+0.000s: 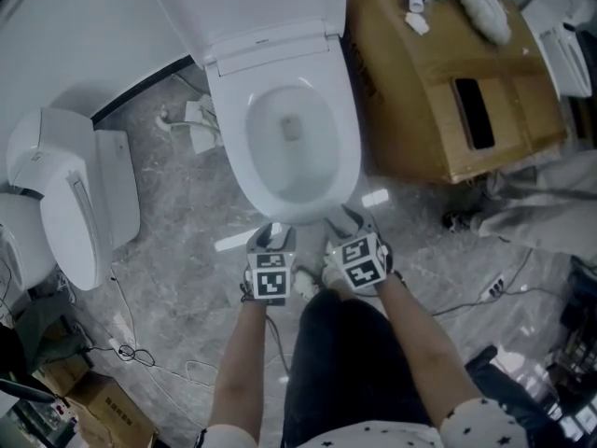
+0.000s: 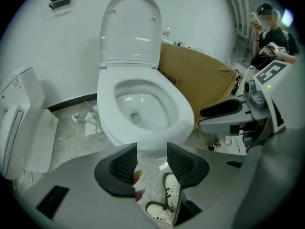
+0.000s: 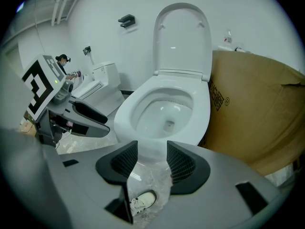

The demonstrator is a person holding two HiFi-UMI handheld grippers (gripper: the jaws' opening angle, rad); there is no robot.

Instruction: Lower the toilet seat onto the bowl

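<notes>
A white toilet point(image 1: 294, 147) stands ahead of me, its bowl uncovered. A white seat-and-lid panel point(image 2: 129, 30) stands upright against the tank; it also shows in the right gripper view point(image 3: 182, 37). The bowl's rim point(image 3: 205, 113) is broad and white; I cannot tell whether a seat ring lies on it. My left gripper point(image 1: 271, 238) and right gripper point(image 1: 348, 220) hover side by side just in front of the bowl, apart from it. Both are open with nothing between the jaws, as seen in the left gripper view point(image 2: 151, 163) and the right gripper view point(image 3: 151, 161).
A large cardboard box point(image 1: 438, 91) with bottles on top stands close to the toilet's right. Another white toilet point(image 1: 65, 194) stands at the left. Paper scraps point(image 1: 201, 119) and cables point(image 1: 131, 348) lie on the marble floor. A person point(image 2: 269, 27) stands in the background.
</notes>
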